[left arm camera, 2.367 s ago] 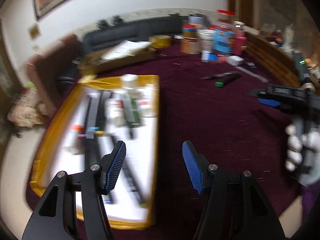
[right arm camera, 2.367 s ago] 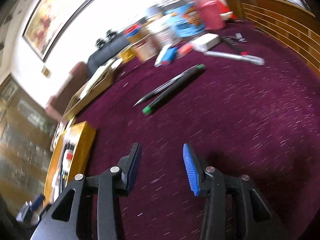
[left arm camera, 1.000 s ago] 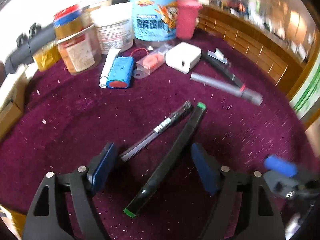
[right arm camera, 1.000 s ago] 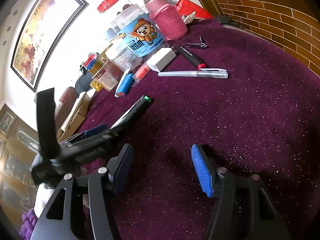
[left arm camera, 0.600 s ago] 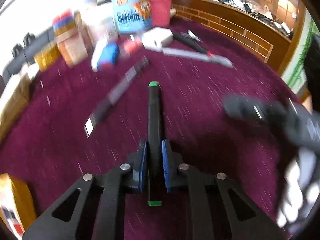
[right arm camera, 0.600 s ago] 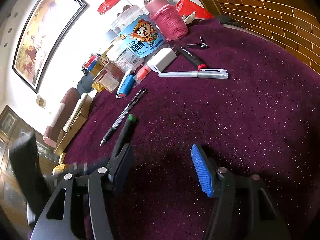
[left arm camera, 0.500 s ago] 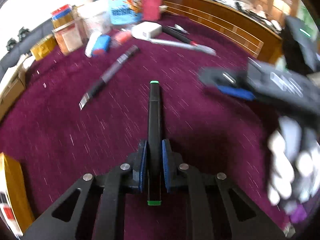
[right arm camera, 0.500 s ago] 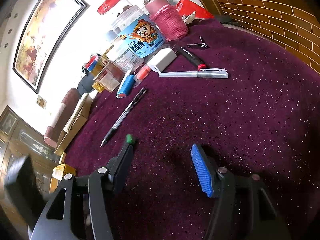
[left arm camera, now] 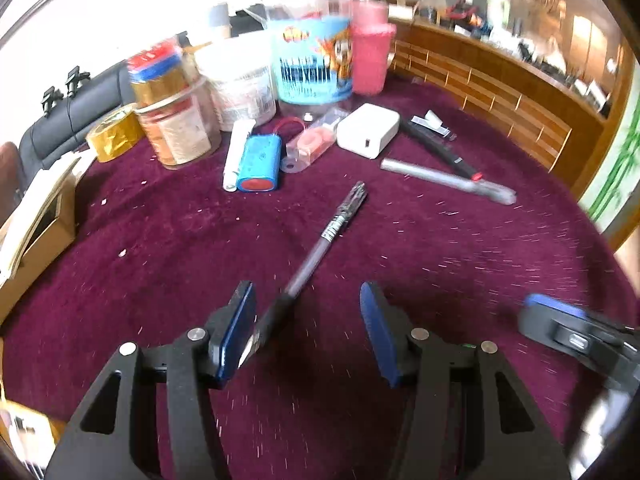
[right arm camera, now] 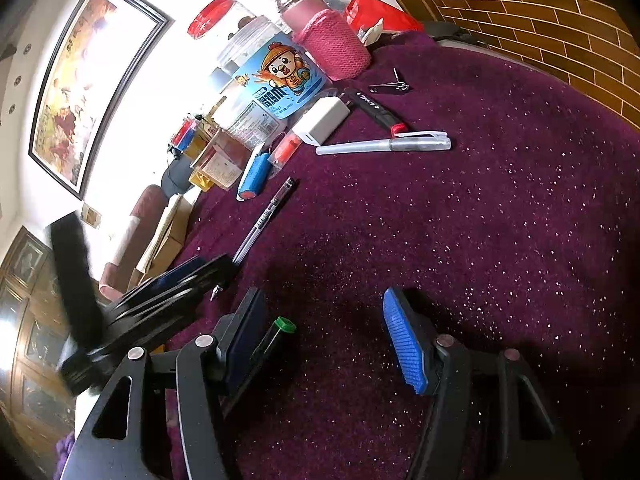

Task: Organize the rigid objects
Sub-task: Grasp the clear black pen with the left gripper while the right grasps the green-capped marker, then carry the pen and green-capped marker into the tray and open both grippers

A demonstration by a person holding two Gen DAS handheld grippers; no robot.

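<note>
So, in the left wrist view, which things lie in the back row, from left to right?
Gold tape roll → brown jar → white tub → blue-label jar → pink bottle.

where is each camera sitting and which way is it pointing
Left wrist: on the left gripper, low over the purple cloth, facing the jars; its open fingers straddle the clear pen; the right gripper enters at right.
Right wrist: on the right gripper, open, looking across the cloth; the blurred left gripper shows at left.
Shared: clear pen, white charger, silver pen, blue-label jar.
</note>
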